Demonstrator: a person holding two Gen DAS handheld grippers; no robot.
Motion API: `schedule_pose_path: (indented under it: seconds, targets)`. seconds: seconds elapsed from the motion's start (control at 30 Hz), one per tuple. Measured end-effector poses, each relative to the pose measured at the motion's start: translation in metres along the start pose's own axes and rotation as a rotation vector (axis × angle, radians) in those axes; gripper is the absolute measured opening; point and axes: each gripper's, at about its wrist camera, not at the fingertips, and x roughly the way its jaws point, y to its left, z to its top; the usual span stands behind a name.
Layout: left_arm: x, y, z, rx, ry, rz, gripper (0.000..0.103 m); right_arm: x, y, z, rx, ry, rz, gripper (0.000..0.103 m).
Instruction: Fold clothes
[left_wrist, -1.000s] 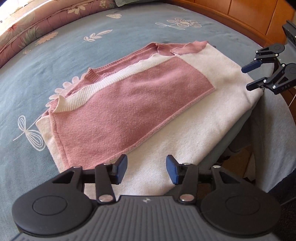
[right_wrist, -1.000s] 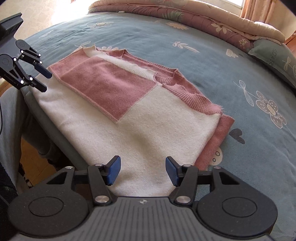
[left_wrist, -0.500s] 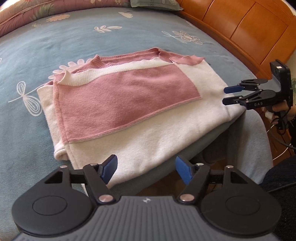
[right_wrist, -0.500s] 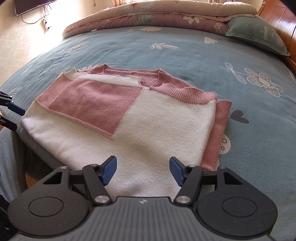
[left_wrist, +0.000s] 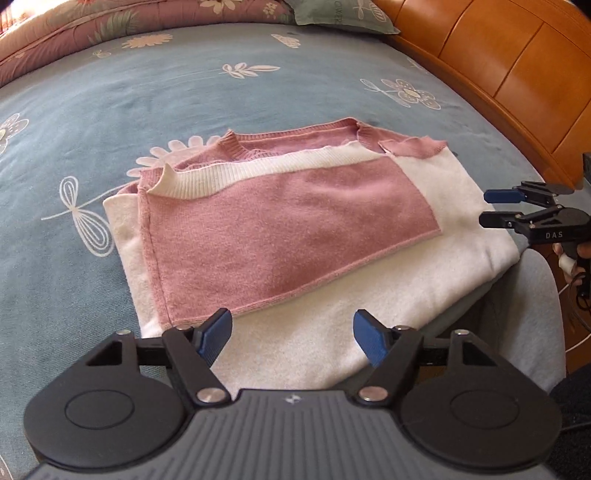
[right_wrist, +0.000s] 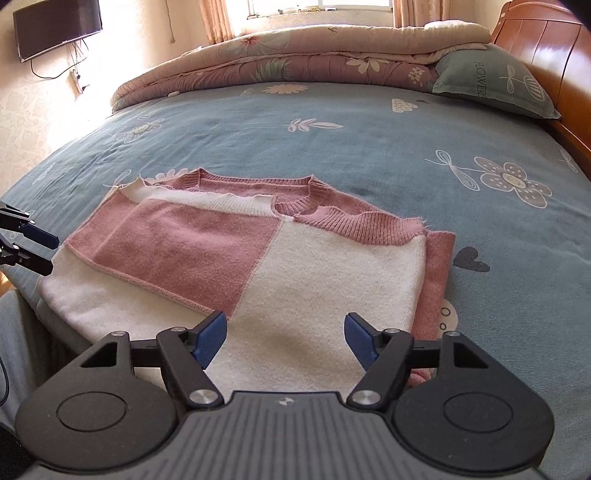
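A pink-and-white knit sweater (left_wrist: 295, 229) lies folded into a rectangle on the blue flowered bed (left_wrist: 184, 110), near its front edge. My left gripper (left_wrist: 291, 328) hovers over the white near hem with its jaws wide and nothing between them. In the right wrist view the sweater (right_wrist: 332, 277) shows a pink panel over white, collar at the far side. My right gripper (right_wrist: 284, 328) hangs above the white near part, jaws opening, empty. Each gripper also shows in the other's view, the right gripper (left_wrist: 495, 206) by the sweater's right edge and the left gripper (right_wrist: 37, 251) by its left edge.
A rolled floral quilt (right_wrist: 295, 55) and a grey-green pillow (right_wrist: 491, 85) lie at the far end of the bed (right_wrist: 332, 147). A wooden headboard (left_wrist: 498, 74) runs along the right. A person's grey trouser leg (left_wrist: 532, 295) is at the bed's edge. A TV (right_wrist: 55, 29) hangs on the wall.
Both grippers' jaws have spread wider. Both views have rolled toward level, and the left gripper has shifted sideways along the sweater's near edge. The sweater lies as before.
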Motion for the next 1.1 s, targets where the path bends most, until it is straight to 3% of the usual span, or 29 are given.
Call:
schedule_pose_path:
  seconds: [0.1,0.2,0.27,0.47,0.53,0.7,0.9,0.97,1.1]
  targets:
    - [0.027,0.012,-0.01,-0.035,0.081,0.067,0.072,0.014,-0.012,-0.011,0.064,0.035,-0.021,0.08]
    - [0.025,0.009,-0.012,-0.012,0.075,0.076,0.073,0.018,-0.021,-0.024,0.089,0.05,-0.018,0.079]
    - [0.016,-0.002,-0.002,0.021,0.029,0.075,0.072,0.011,-0.018,-0.019,0.081,0.036,-0.028,0.079]
    - [0.026,-0.041,0.044,0.07,-0.099,-0.121,0.073,0.015,-0.006,0.013,0.048,-0.06,-0.043,0.082]
    - [0.045,-0.052,0.057,0.079,-0.111,-0.147,0.073,0.028,-0.007,0.018,0.062,-0.056,-0.072,0.082]
    - [0.086,-0.04,0.071,0.022,-0.128,-0.106,0.073,0.058,-0.014,0.006,0.057,0.001,-0.157,0.084]
    - [0.085,-0.019,0.093,-0.104,-0.16,-0.115,0.072,0.052,-0.01,0.009,0.094,-0.041,-0.144,0.086]
    - [0.072,-0.018,0.095,-0.114,-0.172,-0.099,0.073,0.048,0.001,0.018,0.082,-0.07,-0.102,0.086]
    - [0.056,-0.013,0.079,-0.136,-0.161,-0.16,0.076,0.057,0.032,0.034,0.024,-0.082,0.035,0.086]
